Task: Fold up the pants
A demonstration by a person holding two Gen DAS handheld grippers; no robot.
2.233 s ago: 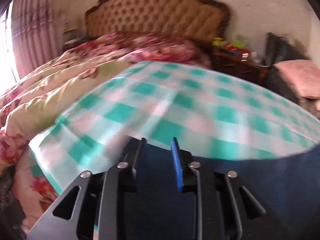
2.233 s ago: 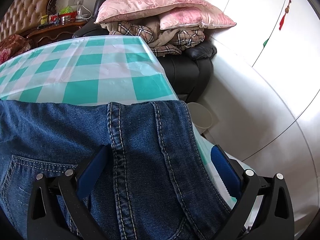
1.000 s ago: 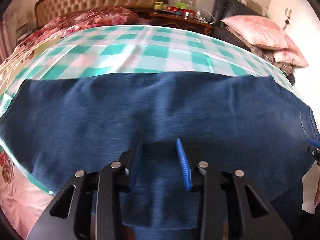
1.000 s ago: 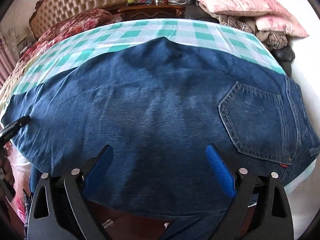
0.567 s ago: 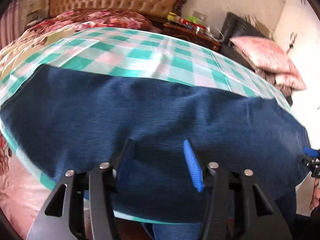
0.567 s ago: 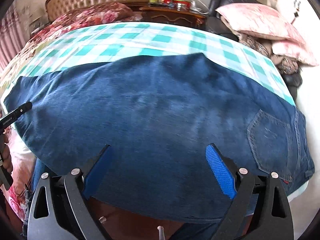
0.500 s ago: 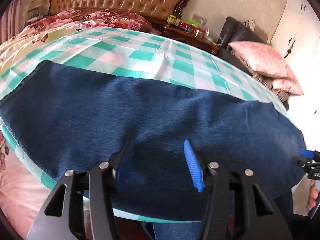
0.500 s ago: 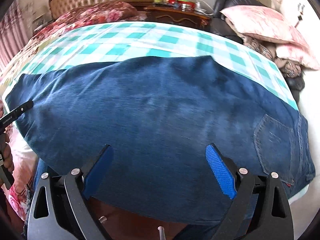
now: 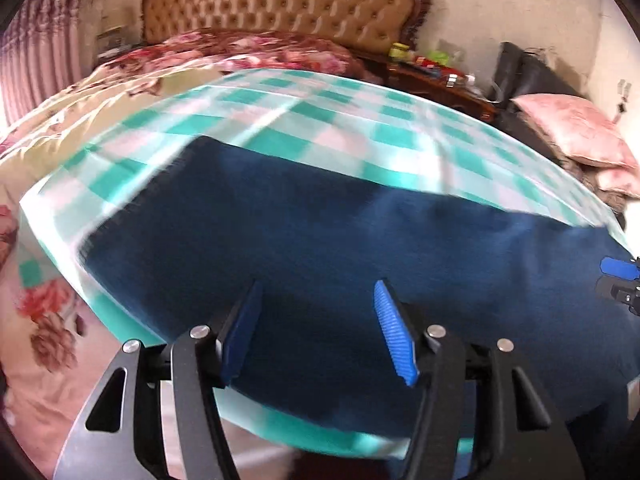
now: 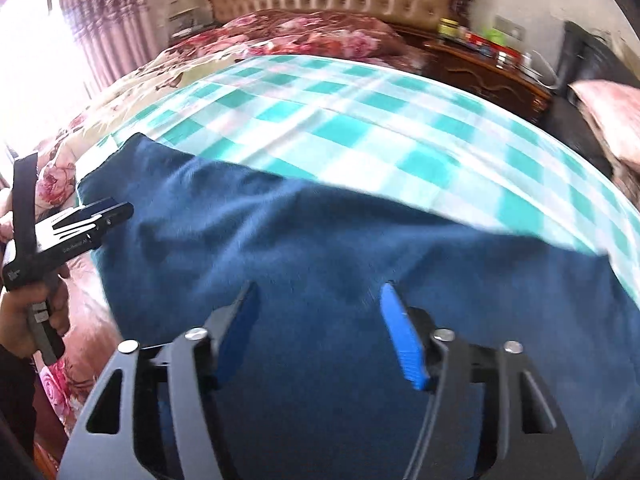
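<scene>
Dark blue jeans (image 9: 320,240) lie spread lengthwise along the near side of a table with a green and white checked cloth (image 9: 340,120); they also fill the right wrist view (image 10: 340,260). My left gripper (image 9: 318,292) is open and empty over the jeans' near edge. My right gripper (image 10: 318,292) is open and empty over the jeans. The left gripper also shows at the left edge of the right wrist view (image 10: 100,210), by the leg end. The right gripper's blue tip shows at the right of the left wrist view (image 9: 616,266).
A bed with floral bedding (image 9: 240,44) and a tufted headboard (image 9: 280,0) stands behind the table. A dark wooden nightstand (image 10: 480,64) with small items and a chair with pink pillows (image 9: 572,132) are at the back right.
Both views have swung left along the jeans; the pocket and waistband have left the right wrist view. The right gripper's jaws stand narrower than before. The left gripper stays open.
</scene>
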